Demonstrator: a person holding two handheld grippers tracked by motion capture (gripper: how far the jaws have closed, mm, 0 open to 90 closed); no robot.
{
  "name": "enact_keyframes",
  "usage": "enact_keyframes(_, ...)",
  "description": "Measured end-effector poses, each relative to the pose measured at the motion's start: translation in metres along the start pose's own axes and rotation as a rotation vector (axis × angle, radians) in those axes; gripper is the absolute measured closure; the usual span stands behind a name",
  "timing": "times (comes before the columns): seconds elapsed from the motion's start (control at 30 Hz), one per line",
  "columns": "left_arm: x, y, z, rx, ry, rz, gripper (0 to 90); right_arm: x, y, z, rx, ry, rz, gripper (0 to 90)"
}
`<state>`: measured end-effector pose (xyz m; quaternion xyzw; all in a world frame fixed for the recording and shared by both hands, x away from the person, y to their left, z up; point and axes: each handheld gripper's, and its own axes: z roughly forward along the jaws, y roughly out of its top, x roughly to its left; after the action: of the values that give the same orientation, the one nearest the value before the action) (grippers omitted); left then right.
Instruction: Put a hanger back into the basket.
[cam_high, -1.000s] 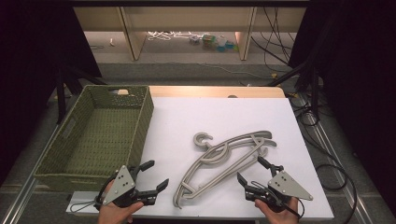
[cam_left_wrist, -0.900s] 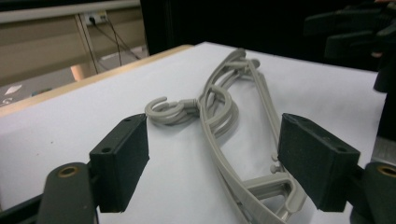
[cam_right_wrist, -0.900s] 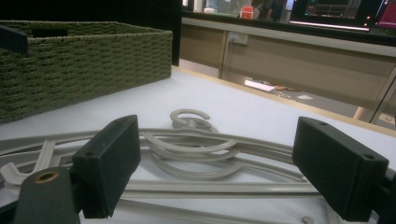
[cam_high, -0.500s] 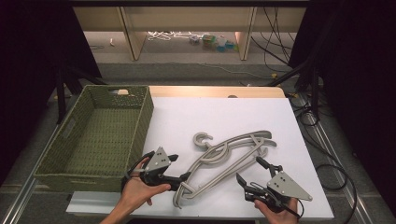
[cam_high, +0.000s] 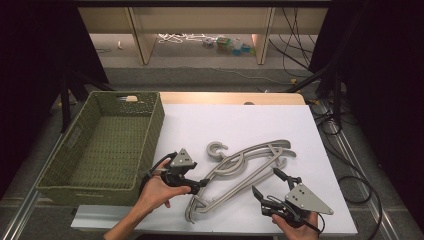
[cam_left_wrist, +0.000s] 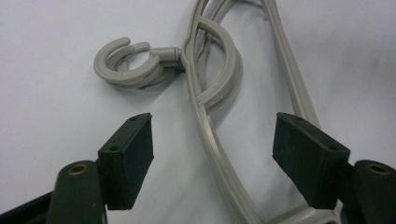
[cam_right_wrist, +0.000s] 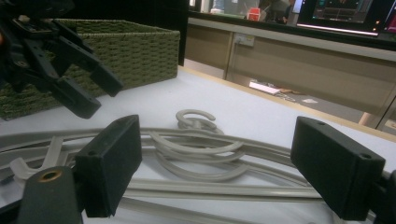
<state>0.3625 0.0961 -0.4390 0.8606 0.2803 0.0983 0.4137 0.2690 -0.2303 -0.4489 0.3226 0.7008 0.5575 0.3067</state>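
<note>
Grey plastic hangers (cam_high: 250, 162) lie stacked on the white table (cam_high: 250, 120), their hooks (cam_high: 217, 149) pointing toward the basket. My left gripper (cam_high: 199, 184) hovers over their lower left end. In the left gripper view it (cam_left_wrist: 212, 119) is open, its jaws having just closed a little, and a hanger arm (cam_left_wrist: 219, 149) lies between the pads, which stand apart from it. My right gripper (cam_high: 265, 181) rests near the front edge, open, facing the hangers (cam_right_wrist: 201, 158) from the right. The left gripper (cam_right_wrist: 88, 91) also appears at the upper left of the right gripper view.
A green woven basket (cam_high: 150, 145) stands empty at the table's left, close to my left hand. Black stands and cables (cam_high: 345, 170) run along the right side. A low shelf with small items (cam_high: 220, 42) stands beyond the table.
My left hand has moved right, from the basket's front corner to the hangers' lower left end. The right gripper has stayed where it was.
</note>
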Motion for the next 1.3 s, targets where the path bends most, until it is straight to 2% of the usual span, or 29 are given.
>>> enact_keyframes(0.03, 0.001, 0.001, 0.003, 0.001, -0.018, -0.021, 29.6, 0.000, 0.000, 0.000, -0.004, 0.001, -0.001, 17.4)
enact_keyframes(0.17, 0.007, 0.008, 0.012, 0.076, -0.048, -0.018, 33.9, -0.001, 0.000, 0.000, 0.002, -0.005, -0.011, 17.4)
enact_keyframes(0.23, 0.008, 0.009, 0.015, 0.087, -0.039, -0.026, 36.1, -0.001, 0.000, 0.000, 0.001, 0.001, -0.020, 17.4)
enact_keyframes(0.3, 0.010, 0.012, 0.021, 0.111, -0.069, -0.036, 37.8, -0.001, 0.000, 0.001, 0.002, -0.005, -0.024, 17.3)
enact_keyframes(0.37, 0.013, 0.014, 0.026, 0.148, -0.084, -0.014, 38.5, -0.002, 0.000, 0.001, -0.006, -0.010, -0.033, 17.2)
enact_keyframes(0.43, 0.013, 0.014, 0.033, 0.142, -0.089, -0.048, 40.4, -0.001, 0.000, 0.001, -0.007, 0.011, -0.023, 17.2)
enact_keyframes(0.47, 0.015, 0.015, 0.034, 0.166, -0.093, -0.026, 40.4, -0.001, 0.000, 0.001, -0.007, 0.011, -0.023, 17.2)
enact_keyframes(0.5, 0.015, 0.015, 0.036, 0.160, -0.090, -0.044, 42.3, -0.001, 0.000, 0.000, -0.002, 0.005, -0.022, 17.2)
enact_keyframes(0.57, 0.018, 0.016, 0.038, 0.186, -0.100, -0.021, 43.7, -0.001, 0.000, 0.001, -0.015, 0.013, -0.023, 17.2)
enact_keyframes(0.6, 0.018, 0.016, 0.039, 0.173, -0.099, -0.047, 44.5, -0.001, 0.000, 0.001, -0.010, 0.016, -0.028, 17.2)
enact_keyframes(0.67, 0.020, 0.017, 0.041, 0.196, -0.112, -0.043, 46.7, -0.001, 0.000, 0.001, -0.011, 0.013, -0.020, 17.2)
enact_keyframes(0.7, 0.020, 0.018, 0.042, 0.199, -0.115, -0.044, 49.0, -0.001, 0.001, 0.000, 0.011, 0.006, -0.024, 17.2)
enact_keyframes(0.8, 0.021, 0.019, 0.046, 0.223, -0.133, -0.050, 51.8, 0.000, 0.000, 0.000, 0.001, 0.005, -0.024, 17.2)
enact_keyframes(0.83, 0.021, 0.019, 0.048, 0.225, -0.133, -0.064, 55.1, 0.000, 0.000, 0.000, 0.000, 0.005, -0.024, 17.3)
enact_keyframes(0.9, 0.023, 0.019, 0.049, 0.235, -0.137, -0.056, 57.1, 0.000, 0.000, 0.000, -0.001, 0.005, -0.024, 17.3)
enact_keyframes(1.03, 0.026, 0.019, 0.055, 0.239, -0.150, -0.074, 63.1, 0.000, 0.000, 0.001, -0.007, -0.002, -0.025, 17.3)
enact_keyframes(1.27, 0.028, 0.016, 0.064, 0.243, -0.173, -0.119, 71.1, -0.001, 0.000, 0.001, 0.000, 0.001, -0.027, 17.7)
enact_keyframes(1.3, 0.026, 0.016, 0.066, 0.231, -0.179, -0.143, 71.1, -0.001, 0.000, 0.001, 0.000, 0.001, -0.027, 17.7)
